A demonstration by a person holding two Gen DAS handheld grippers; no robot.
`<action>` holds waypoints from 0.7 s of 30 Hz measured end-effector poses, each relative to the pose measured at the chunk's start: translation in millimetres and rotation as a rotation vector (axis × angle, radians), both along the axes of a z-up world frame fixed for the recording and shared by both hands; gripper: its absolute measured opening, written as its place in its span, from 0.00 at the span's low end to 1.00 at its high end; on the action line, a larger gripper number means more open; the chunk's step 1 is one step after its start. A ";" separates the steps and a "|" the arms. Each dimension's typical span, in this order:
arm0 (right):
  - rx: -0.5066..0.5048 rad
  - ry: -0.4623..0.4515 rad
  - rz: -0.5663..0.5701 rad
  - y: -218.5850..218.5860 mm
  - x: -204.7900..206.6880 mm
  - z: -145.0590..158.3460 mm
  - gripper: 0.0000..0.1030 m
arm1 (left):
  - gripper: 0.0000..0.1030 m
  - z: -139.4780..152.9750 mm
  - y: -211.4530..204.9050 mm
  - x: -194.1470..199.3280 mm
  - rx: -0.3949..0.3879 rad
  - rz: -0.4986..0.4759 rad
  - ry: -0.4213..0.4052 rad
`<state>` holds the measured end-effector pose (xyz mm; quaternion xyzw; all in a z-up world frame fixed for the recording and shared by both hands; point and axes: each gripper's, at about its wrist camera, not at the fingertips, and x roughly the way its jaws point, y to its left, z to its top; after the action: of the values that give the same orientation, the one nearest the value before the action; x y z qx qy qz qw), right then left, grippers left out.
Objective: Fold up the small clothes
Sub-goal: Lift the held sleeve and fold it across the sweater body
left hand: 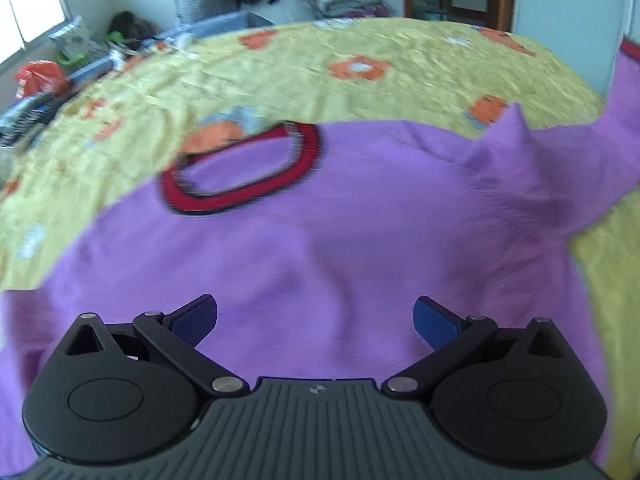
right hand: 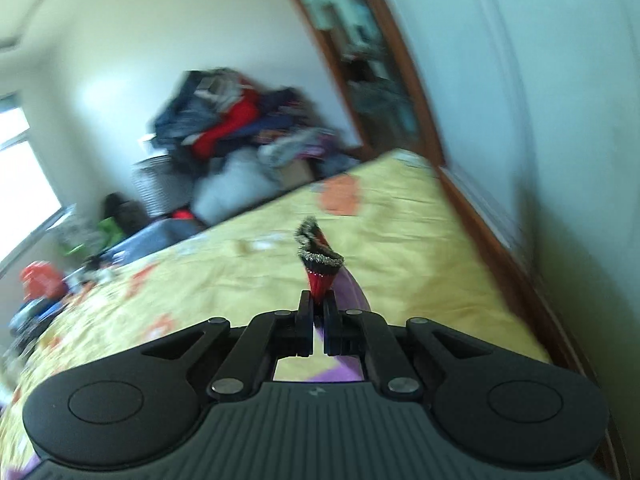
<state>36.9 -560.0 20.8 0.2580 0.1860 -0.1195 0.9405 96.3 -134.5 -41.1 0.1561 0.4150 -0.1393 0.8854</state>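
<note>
A: Item one, nearest the lens?

B: Left gripper. Jaws spread wide, blue pads apart, nothing between them. It hangs over the body of the sweater.

A: The sweater itself?

B: Purple knit, lying spread on the bedsheet. Neck opening trimmed with a red and black collar, lying flat toward the far left of the garment. One fold of the cloth stands up in a peak at the right, and a sleeve runs off toward the upper right edge of the left view, ending in a red band there.

A: Right gripper?

B: Right gripper. Jaws drawn together on a cuff, red ribbing with a dark, frayed edge, which sticks out past the fingertips. Purple cloth of the same sweater trails down beneath and behind the fingers. The cuff is held up off the sheet.

A: Support surface?

B: Bedsheet, yellow with orange flowers, wrinkled, covering a bed. Sweater lies at the near side of it.

A: Beyond the bed?

B: Clothes pile, mixed red, blue and grey, heaped against the far wall. Basket, patterned grey, beside it. Orange bag and green items along the left, under a window. Doorframe, brown wood, at the far right; detail there is blurred.
</note>
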 end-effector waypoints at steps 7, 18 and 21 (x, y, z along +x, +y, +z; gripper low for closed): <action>0.034 -0.081 0.268 139.6 17.2 9.5 0.04 | 1.00 12.4 77.4 -7.5 0.025 0.090 -0.018; 0.135 -0.097 0.711 360.5 69.0 -3.6 0.04 | 1.00 21.3 196.2 -29.2 0.000 0.313 -0.016; 0.136 -0.051 0.775 402.2 76.2 -13.8 0.04 | 1.00 22.4 212.9 -36.1 0.008 0.336 -0.015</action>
<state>113.1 -157.8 7.0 0.2334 0.2539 0.2633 0.9009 60.1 78.4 -18.7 0.0889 0.4293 0.0136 0.8987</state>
